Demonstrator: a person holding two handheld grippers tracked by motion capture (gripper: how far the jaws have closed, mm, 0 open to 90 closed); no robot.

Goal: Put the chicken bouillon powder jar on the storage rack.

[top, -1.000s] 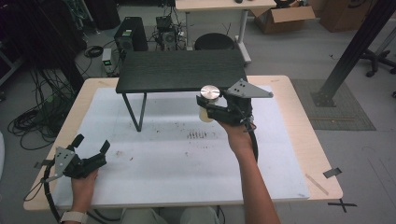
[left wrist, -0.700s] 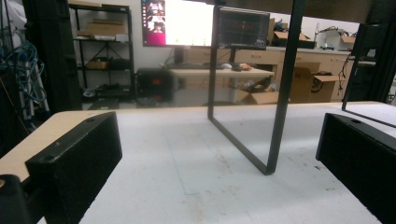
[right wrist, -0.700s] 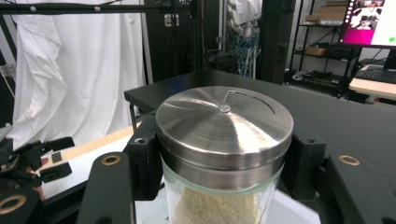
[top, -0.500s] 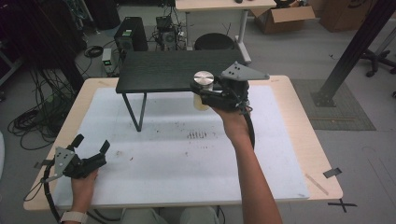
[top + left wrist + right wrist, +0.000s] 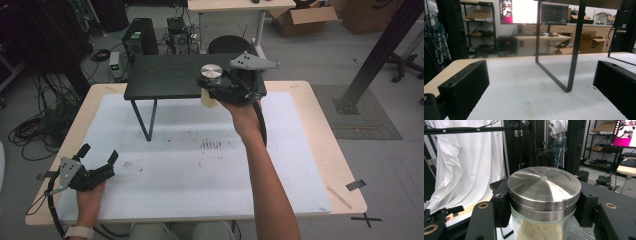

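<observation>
1. Two grippers are in play: the right gripper (image 5: 216,90) is pinching a glass jar (image 5: 210,96) just under its steel lid (image 5: 544,186), one jaw on each side, as is plain in the right gripper view.
2. The jar, filled with a pale grainy substance, is held upright in the air at the front edge of the small black shelf (image 5: 170,76), level with or slightly above its top; whether it touches the shelf cannot be told.
3. The left gripper (image 5: 97,154) is rested low on the white mat (image 5: 200,170) near the table's front left corner, its jaws spread wide with nothing between them.
4. The lifting is judged done, since the jar is off the mat and up at the shelf.
5. Left to do, by this reading: the jar is to be carried over the shelf top, set down upright, and released.
</observation>
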